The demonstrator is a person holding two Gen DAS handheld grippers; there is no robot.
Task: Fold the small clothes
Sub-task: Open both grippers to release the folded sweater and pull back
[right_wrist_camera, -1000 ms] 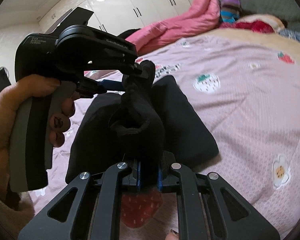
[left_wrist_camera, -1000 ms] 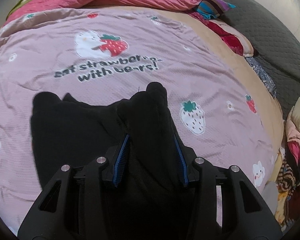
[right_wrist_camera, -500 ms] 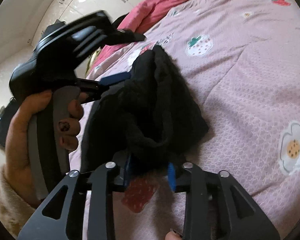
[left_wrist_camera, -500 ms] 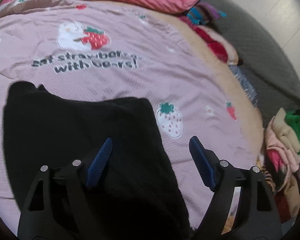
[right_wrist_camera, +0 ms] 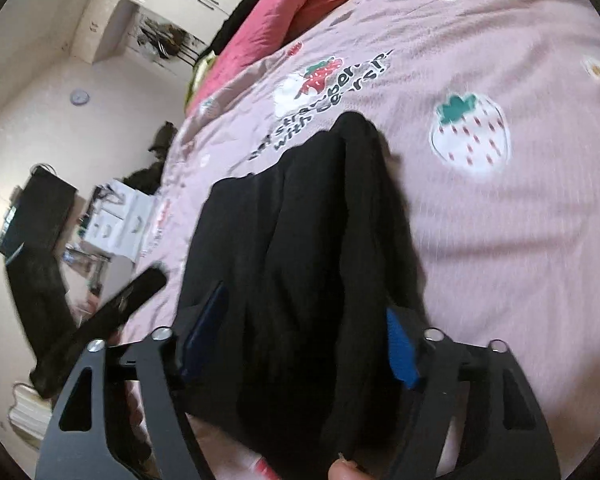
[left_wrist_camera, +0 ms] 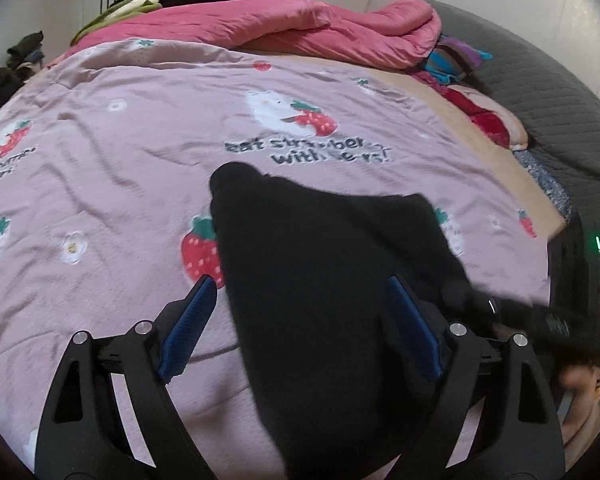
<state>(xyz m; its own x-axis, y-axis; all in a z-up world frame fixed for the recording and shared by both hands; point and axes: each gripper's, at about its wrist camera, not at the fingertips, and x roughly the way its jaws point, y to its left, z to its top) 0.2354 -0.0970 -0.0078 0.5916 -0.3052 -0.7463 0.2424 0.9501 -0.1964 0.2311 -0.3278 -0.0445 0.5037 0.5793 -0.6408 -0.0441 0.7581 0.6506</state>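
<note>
Black knit fabric, a small folded garment (left_wrist_camera: 332, 280), lies flat on the pink strawberry bedspread (left_wrist_camera: 120, 168), its long axis running away from both cameras toward the printed lettering (left_wrist_camera: 308, 152). In the left wrist view the left gripper (left_wrist_camera: 304, 316) has its fingers (left_wrist_camera: 192, 316) wide apart and opening, one blue pad over bare bedspread beside the garment's left edge, the other over its right part; neither presses the cloth. The right gripper (right_wrist_camera: 300, 344) is likewise opening, straddling the near end of the garment, with cloth between the fingers but loose (the pads stand clear of it). Both hands sit at the same near end, so the far tip by the lettering is the end farthest from either. Neither gripper looks clearly nearer to it.
</note>
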